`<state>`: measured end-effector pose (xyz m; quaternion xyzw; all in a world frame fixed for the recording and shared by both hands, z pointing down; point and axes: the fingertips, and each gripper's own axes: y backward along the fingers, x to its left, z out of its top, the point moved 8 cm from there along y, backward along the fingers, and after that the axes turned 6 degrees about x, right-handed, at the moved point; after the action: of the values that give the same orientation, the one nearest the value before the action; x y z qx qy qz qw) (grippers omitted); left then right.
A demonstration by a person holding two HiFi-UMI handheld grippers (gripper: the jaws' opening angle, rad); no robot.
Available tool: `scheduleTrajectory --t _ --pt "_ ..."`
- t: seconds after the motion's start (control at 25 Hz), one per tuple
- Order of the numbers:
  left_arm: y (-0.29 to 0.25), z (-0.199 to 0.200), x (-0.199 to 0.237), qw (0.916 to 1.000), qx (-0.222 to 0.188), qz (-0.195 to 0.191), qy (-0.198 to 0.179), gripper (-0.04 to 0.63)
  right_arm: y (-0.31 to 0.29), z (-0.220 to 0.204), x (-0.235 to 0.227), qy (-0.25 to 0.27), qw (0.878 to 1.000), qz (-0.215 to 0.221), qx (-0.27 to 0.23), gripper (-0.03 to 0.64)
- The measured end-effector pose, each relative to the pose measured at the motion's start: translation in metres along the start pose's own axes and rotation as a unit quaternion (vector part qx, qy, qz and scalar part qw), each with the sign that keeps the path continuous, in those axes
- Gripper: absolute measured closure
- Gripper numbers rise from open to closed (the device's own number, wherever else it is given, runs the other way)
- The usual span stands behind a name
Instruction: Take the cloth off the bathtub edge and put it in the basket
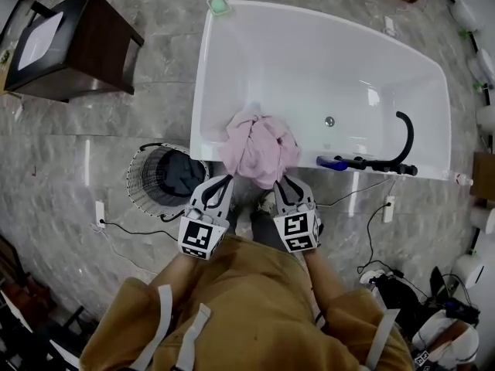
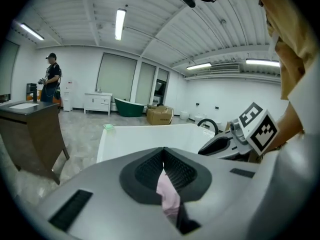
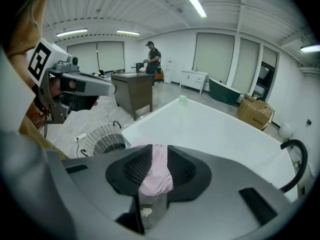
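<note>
Your left gripper (image 1: 223,182) clamps the pink cloth (image 1: 259,149), bunched on the bathtub (image 1: 203,76) near edge; your right gripper (image 1: 283,182) sits slack around it. Lifted one-sided, it may slip and miss the basket (image 1: 139,168)

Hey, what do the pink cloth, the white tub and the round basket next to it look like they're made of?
Cloth: soft woven or knit fabric, matte pink; it bunches in limp folds.
Bathtub: glossy white, likely acrylic or enamel; light glints on its smooth shell.
Basket: thin wire mesh, probably metal; the floor shows through its sides.
</note>
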<state>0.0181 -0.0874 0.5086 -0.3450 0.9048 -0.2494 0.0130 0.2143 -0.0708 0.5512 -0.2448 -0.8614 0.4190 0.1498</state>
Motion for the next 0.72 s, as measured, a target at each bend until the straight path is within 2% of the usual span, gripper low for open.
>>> scheduleTrajectory --t 0.36,0.56,0.72 --pt "-0.045 -0.047 -0.002 0.9982 0.030 0.010 0.051 0.588 -0.101 -0.044 -0.008 0.043 0.996 0.027 0.069 0.395" --pt "-0.064 -0.076 0.014 0.9962 0.044 0.018 0.072 0.588 -0.150 -0.053 -0.013 0.052 0.995 0.032 0.080 0.338" --pt "-0.072 -0.094 0.027 0.9951 0.047 0.024 0.083 0.588 -0.171 -0.056 -0.013 0.050 0.995 0.032 0.085 0.325"
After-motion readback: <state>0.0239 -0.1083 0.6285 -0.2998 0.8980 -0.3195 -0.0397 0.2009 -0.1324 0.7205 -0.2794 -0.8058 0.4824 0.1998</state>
